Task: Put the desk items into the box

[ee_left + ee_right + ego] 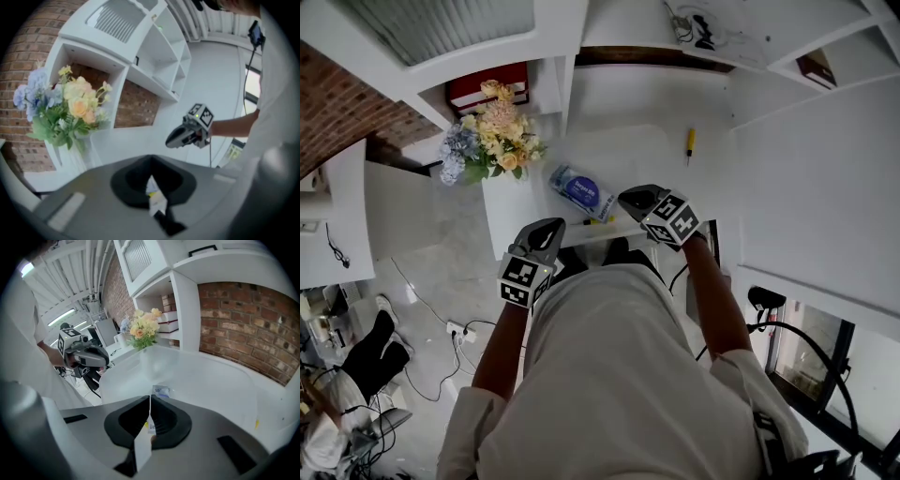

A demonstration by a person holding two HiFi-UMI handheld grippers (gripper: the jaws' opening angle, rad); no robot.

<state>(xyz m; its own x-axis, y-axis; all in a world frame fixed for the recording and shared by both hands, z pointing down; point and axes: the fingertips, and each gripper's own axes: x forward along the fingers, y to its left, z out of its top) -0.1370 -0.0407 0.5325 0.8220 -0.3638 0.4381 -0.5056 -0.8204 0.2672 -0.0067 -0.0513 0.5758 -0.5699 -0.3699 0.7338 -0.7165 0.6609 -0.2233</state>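
right gripper (pixel 150 401) fingers closed, pinching edge of blue-labelled packet (pixel 581 191); left gripper (pixel 151 183) fingers together, contents unclear.

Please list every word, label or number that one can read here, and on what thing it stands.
"De": on the packet's white end, between the right gripper's jaws; the rest is hidden.
Blue label on the packet, head view: too blurred to read.
Nothing else is readable.
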